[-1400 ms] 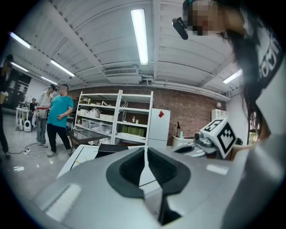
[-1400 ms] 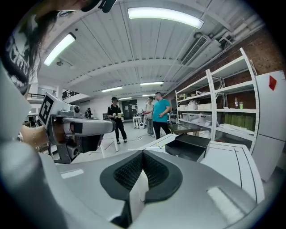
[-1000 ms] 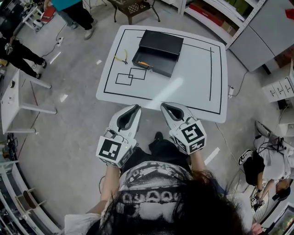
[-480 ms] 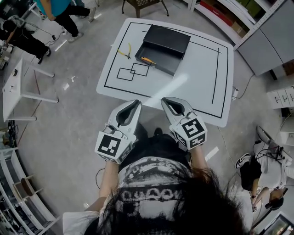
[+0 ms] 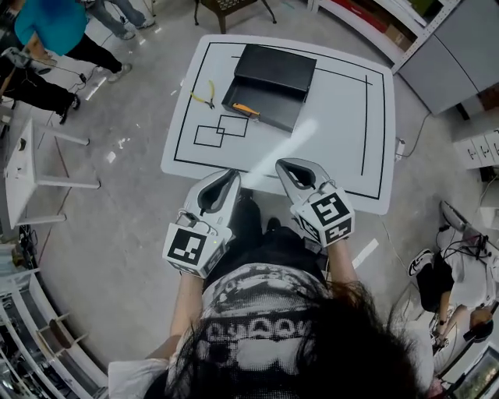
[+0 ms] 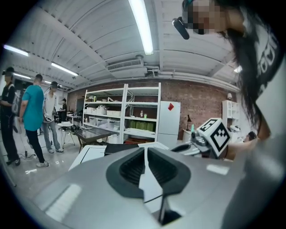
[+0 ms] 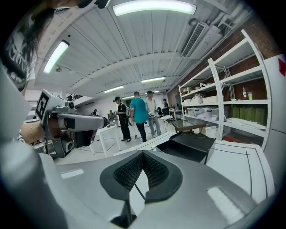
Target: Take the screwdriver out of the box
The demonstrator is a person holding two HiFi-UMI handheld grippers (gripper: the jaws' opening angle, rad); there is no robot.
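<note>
A black box [image 5: 261, 100] stands open on the far half of the white table [image 5: 343, 125], its lid [image 5: 277, 68] tipped back. The screwdriver [image 5: 245, 110], with an orange handle, lies inside by the box's left wall. My left gripper [image 5: 232, 176] is shut and empty, its tip at the table's near edge. My right gripper [image 5: 281, 165] is also shut and empty, just over that edge. Both point at the box from well short of it. In the left gripper view the left gripper's [image 6: 145, 150] pads meet. The right gripper's [image 7: 143, 153] pads also meet, with the box [image 7: 190, 145] ahead of them.
Yellow-handled pliers [image 5: 204, 97] lie on the table left of the box, near two outlined squares [image 5: 221, 130]. A person in a teal top [image 5: 47, 27] stands at the far left beside a small white table [image 5: 31, 160]. Shelving [image 5: 374, 23] lines the far right.
Both grippers have moved forward toward the table, so their tips now reach its near edge. Both stay shut. The box and screwdriver have not moved on the table.
</note>
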